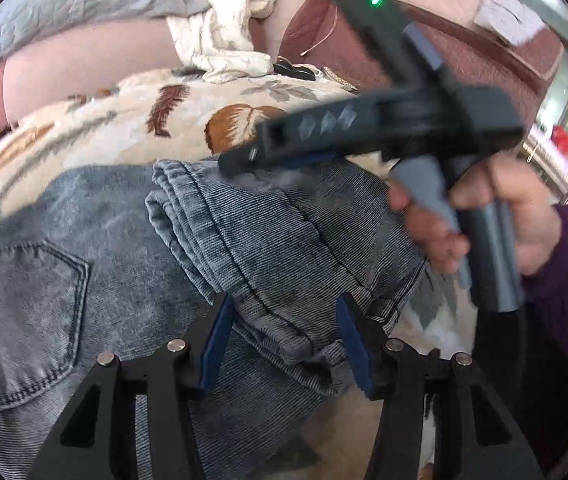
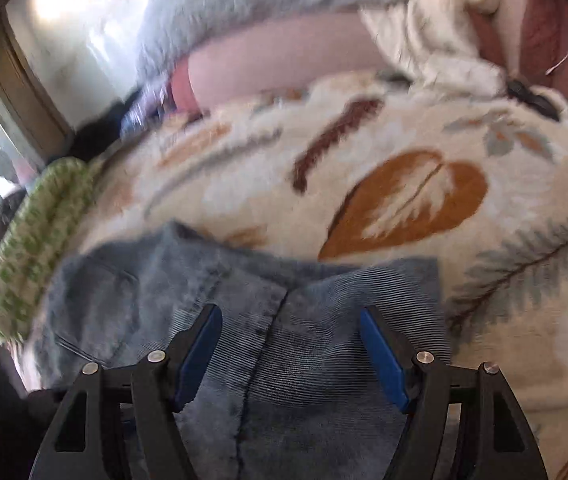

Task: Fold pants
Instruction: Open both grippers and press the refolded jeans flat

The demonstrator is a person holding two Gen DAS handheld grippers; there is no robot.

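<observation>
Jaws: we find both pairs standing apart, clamped on nothing. Left gripper [image 1: 284, 340] straddles the folded leg of the pants [image 1: 268, 240], pads clear of the denim. Right gripper [image 2: 289, 356] hovers above the same pants [image 2: 284, 360]. Pants: blue denim, partly folded, lying on a leaf-patterned blanket [image 2: 403, 152] on the bed.

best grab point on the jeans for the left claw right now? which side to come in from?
Probably the stacked leg-hem end of the jeans, the near corner already sitting between the open pads of the left claw. The layers bunch thick there with a free edge over the leaf blanket, so come from the near side, along the leg, clear of the right claw.
</observation>
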